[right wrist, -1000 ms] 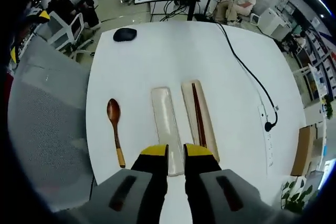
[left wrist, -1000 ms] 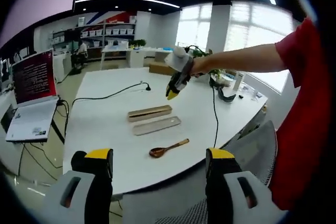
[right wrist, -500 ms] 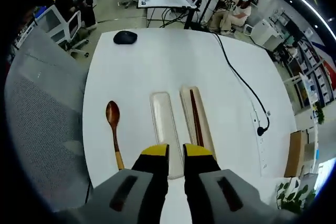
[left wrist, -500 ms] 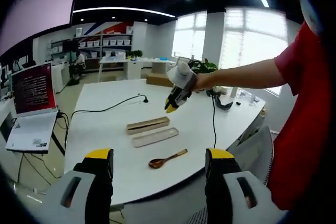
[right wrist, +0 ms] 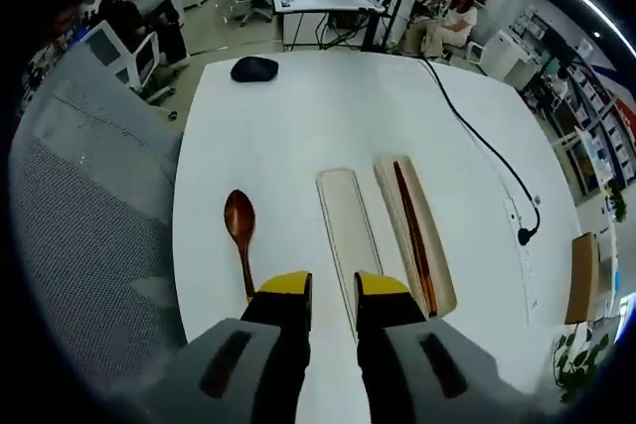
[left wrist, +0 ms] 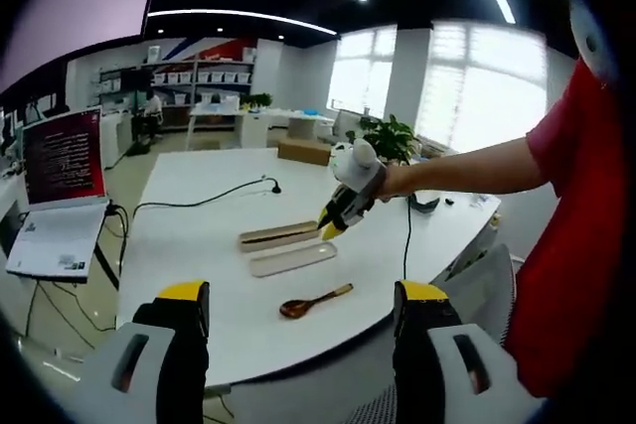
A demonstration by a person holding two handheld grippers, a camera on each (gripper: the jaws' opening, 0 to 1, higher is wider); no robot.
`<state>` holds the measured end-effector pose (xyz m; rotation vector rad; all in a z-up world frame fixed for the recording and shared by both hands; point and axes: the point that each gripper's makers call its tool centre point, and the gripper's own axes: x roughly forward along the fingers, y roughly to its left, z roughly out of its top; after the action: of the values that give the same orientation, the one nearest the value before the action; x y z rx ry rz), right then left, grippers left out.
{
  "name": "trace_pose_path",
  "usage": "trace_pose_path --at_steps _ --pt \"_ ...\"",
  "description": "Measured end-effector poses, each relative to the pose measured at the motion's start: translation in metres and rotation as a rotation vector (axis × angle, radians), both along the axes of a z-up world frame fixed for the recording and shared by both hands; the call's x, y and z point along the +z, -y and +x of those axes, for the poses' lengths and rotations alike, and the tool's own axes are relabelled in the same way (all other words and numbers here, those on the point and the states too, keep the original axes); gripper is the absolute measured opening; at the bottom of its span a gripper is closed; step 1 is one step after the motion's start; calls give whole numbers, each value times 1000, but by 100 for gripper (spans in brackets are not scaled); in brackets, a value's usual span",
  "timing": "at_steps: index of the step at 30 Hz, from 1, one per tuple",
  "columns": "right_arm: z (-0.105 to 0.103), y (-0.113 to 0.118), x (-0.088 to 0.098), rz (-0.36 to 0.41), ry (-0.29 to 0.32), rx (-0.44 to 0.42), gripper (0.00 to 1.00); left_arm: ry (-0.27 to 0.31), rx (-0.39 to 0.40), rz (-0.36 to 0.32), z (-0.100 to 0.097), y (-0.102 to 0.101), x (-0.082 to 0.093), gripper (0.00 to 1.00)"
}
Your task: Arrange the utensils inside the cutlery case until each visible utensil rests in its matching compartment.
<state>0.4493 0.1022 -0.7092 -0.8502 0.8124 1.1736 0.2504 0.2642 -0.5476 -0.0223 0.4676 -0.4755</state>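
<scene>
The white counter [right wrist: 298, 126] carries everything I work with, and a grey mesh chair [right wrist: 89, 235] stands against its near edge, on the spoon's side. Beyond the counter's far end a laptop [left wrist: 60, 196] with a dark red screen sits on a stand. A black cable [right wrist: 477, 136] runs across the counter to a white power strip [right wrist: 522, 265] near the edge past the case, well apart from the utensils. A black mouse [right wrist: 254, 69] lies at the far end, well clear of the case.

The cutlery case lies in two long parts side by side, just apart. The tan case tray [right wrist: 415, 235] holds a pair of dark chopsticks [right wrist: 413, 220] lying along its length. The pale lid [right wrist: 350, 230] lies flat beside it. The wooden spoon [right wrist: 240, 235] rests on the bare counter on the lid's other side, near it but not touching, bowl pointing away from me, handle toward my right gripper.

My right gripper [right wrist: 333, 290] hovers over the near end of the lid, its yellow-tipped jaws parted by a narrow gap and holding nothing. In the left gripper view it hangs just above the near ends of the case parts. My left gripper [left wrist: 298, 300] is held back off the counter's edge, jaws spread wide and empty.
</scene>
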Motion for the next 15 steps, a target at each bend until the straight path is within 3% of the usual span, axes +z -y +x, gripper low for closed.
trace_pose_path --at_steps 4,7,15 --pt "-5 -2 -8 17 -3 -8 20 -7 0 16 0 -1 -4 77" --pt "-10 -8 -16 44 37 -8 18 -9 8 21 1 -6 -7 77" --pt "-26 -9 -37 35 13 -9 24 -4 52 26 8 -27 -3 76"
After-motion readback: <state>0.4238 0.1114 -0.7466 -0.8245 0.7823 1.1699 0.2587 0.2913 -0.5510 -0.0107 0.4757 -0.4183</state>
